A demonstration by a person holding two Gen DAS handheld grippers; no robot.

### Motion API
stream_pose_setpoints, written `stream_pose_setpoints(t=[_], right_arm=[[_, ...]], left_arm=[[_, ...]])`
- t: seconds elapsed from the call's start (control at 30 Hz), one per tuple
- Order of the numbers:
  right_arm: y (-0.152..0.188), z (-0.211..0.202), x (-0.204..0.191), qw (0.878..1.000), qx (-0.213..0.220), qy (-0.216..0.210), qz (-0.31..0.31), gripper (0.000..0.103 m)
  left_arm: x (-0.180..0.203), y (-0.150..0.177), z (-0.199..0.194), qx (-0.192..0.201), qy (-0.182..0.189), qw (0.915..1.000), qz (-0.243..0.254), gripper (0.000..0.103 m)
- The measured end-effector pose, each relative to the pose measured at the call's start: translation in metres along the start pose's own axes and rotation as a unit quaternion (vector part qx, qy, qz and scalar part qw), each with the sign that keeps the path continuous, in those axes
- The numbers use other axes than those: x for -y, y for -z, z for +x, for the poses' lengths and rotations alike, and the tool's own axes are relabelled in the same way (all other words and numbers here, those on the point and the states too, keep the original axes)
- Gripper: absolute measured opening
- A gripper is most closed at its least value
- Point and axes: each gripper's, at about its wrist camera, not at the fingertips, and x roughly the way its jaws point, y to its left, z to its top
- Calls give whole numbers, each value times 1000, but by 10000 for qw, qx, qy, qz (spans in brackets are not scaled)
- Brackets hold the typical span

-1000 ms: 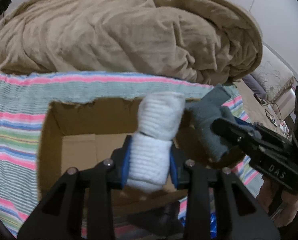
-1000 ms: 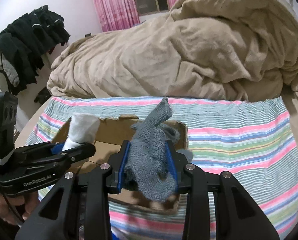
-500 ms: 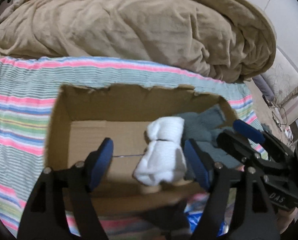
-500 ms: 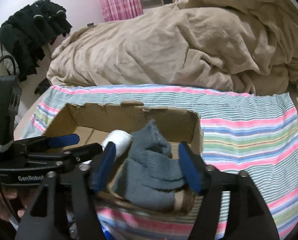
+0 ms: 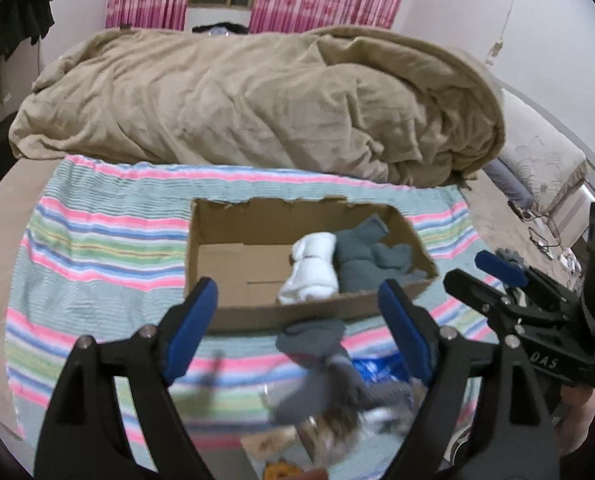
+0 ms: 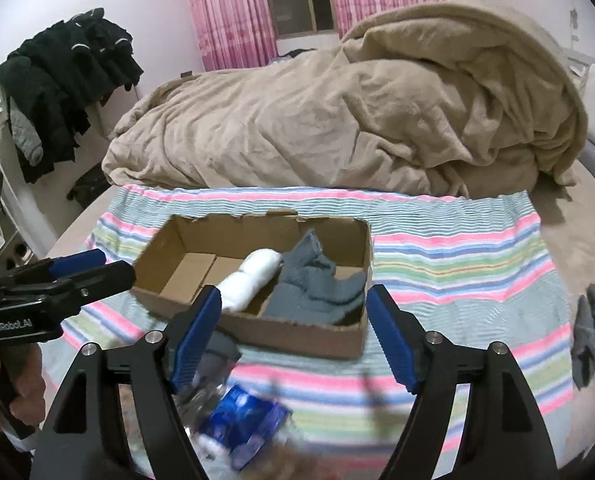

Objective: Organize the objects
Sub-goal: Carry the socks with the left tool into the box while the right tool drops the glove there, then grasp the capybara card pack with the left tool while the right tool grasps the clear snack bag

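Hovering empty over the near edge of the bed, left hand-held gripper (image 5: 297,320) with blue pads spread wide, nothing between them; right hand-held gripper (image 6: 293,332) likewise spread and holding nothing. Just below and nearer, a blurred heap of loose items (image 5: 329,392): soft grey knit, something blue and crinkly that looks like plastic wrap (image 6: 245,408), the rest too smeared to name. Lying farther right on the bedspread, a limp dark-grey sock (image 6: 593,328), well apart from the box. Judging by that, partly done: two pieces stowed, the near heap and that stray sock apparently yet to be sorted. Past the pads, a shallow cardboard box (image 5: 233,316), open-topped, flaps torn off raggedly along the far rim, plain brown and stiff. Inside, toward the right half, a white rolled sock bundle (image 5: 311,270), ribbed and plump, touching a grey-blue knitted sock pair (image 5: 367,260) slumped against the right wall; left half bare cardboard. Underneath, a striped bedspread (image 5: 97,256) in pink, green and blue, thin and slightly rippled. Beyond, a tan fleece blanket (image 5: 257,100) piled in thick soft folds, then pink curtains (image 6: 225,12) on the far wall.
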Motion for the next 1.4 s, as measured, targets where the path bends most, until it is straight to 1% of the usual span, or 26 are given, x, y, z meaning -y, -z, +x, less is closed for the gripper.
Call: stream_pose_setpoints(t=[0.1, 0.3, 0.43, 0.57, 0.77, 0.93, 1.1, 1.2, 1.3, 1.4], right_arm=[[7, -20, -6, 10000, 74, -7, -6, 80], [26, -49, -16, 9999, 111, -10, -17, 80], [42, -60, -21, 10000, 78, -38, -22, 80], [56, -62, -21, 10000, 6, -15, 15, 80], [81, -52, -17, 9997, -239, -4, 103, 80], [101, -36, -6, 9983, -508, 41, 277, 80], [115, -18, 2, 9962, -763, 50, 417, 80], [121, -7, 6, 9945, -917, 26, 514, 80], [126, 1, 10, 9924, -1041, -98, 656, 80], [130, 11, 13, 9890, -1201, -281, 820, 83]], left_arm=[[1, 14, -22, 94, 41, 9999, -16, 90], [-2, 41, -48, 152, 36, 9998, -94, 90], [-8, 60, -52, 58, -8, 9998, -187, 90], [-16, 80, -42, -139, -45, 9994, -317, 90], [-28, 103, -21, -464, -136, 9978, -464, 90], [-37, 118, -3, -728, -187, 9956, -566, 90], [-37, 128, 15, -977, -138, 9937, -526, 90], [-33, 133, 26, -1130, -134, 9926, -413, 90], [-30, 137, 30, -1141, -167, 9928, -322, 93], [-26, 139, 33, -1124, -162, 9932, -236, 94]])
